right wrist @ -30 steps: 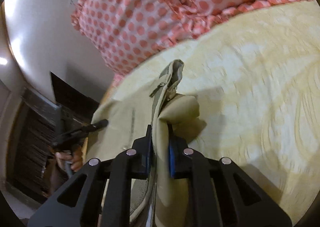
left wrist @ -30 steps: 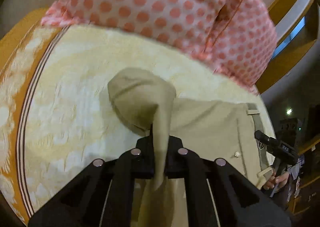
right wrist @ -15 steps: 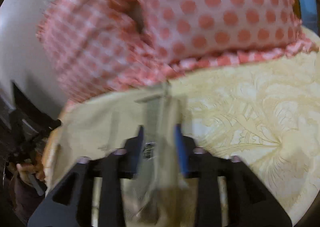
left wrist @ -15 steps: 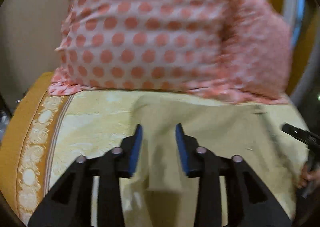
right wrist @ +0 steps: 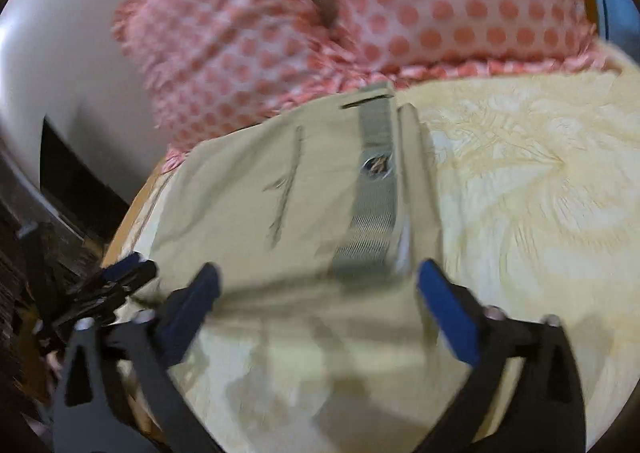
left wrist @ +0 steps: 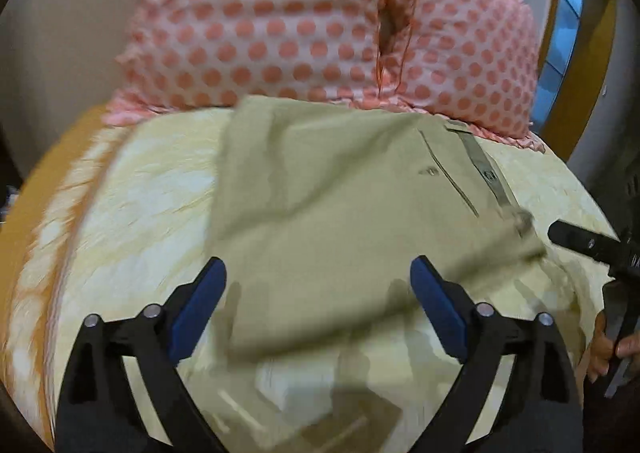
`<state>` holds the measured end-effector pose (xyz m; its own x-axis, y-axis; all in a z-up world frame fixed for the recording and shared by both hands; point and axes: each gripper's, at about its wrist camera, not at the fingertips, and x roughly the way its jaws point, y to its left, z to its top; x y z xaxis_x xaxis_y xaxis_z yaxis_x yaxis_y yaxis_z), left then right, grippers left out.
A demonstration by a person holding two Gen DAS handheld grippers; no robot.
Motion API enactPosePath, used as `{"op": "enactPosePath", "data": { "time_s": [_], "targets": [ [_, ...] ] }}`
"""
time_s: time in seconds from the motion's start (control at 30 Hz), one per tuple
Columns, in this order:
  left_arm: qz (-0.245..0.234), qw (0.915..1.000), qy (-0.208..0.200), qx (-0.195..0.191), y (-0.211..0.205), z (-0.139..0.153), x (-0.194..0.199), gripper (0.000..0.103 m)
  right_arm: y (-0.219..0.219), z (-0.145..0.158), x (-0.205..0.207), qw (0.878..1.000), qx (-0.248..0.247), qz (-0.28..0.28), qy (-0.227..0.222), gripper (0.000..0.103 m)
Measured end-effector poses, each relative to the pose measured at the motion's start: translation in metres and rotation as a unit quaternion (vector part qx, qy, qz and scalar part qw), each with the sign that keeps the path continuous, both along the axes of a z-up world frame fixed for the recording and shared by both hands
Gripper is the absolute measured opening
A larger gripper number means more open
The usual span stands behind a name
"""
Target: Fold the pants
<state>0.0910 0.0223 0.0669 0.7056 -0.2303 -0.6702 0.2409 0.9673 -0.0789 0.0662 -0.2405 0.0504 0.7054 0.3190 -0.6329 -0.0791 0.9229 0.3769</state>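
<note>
Bedroom, bed (left wrist: 132,189), polka-dot pillows (left wrist: 280,25)

- Khaki-beige pants (left wrist: 328,221) are showing a grey mesh-textured waistband (right wrist: 374,189) with a small dark round badge.
- A pale yellow bedspread (right wrist: 520,181) is displaying a swirling tone-on-tone floral pattern, edged in orange with white motifs along its border (left wrist: 36,237).
- A pillow (left wrist: 288,29) is wearing coral-pink polka dots on a lighter pink ground.
- Black-framed left claw (left wrist: 318,285) and right claw (right wrist: 318,285) are both showing blue pads.
</note>
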Motion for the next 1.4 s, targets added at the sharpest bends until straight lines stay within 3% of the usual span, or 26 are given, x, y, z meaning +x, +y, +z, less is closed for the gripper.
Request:
{"op": "enactPosePath", "data": {
  "time_s": [0.17, 0.33, 0.6, 1.4],
  "targets": [
    [0.023, 0.9994, -0.02, 0.017, 0.0, -0.027, -0.067, 0.098, 0.04, -0.018, -0.04, 0.997, -0.068, -0.009, -0.03, 0.102],
    [0.036, 0.9975, -0.023, 0.057, -0.008, -0.045, -0.077, 0.101, 0.063, -0.03, -0.046, 0.986, -0.156, -0.041, -0.028, 0.102],
    [0.041, 0.9974, -0.043, 0.041, -0.004, -0.051, -0.081, 0.101, 0.066, -0.04, -0.059, 0.981, -0.169, -0.073, -0.057, 0.102],
    [0.045, 0.9972, -0.044, 0.041, -0.004, -0.052, -0.08, 0.101, 0.066, -0.041, -0.059, 0.981, -0.169, -0.075, -0.058, 0.102]
  ]
}}
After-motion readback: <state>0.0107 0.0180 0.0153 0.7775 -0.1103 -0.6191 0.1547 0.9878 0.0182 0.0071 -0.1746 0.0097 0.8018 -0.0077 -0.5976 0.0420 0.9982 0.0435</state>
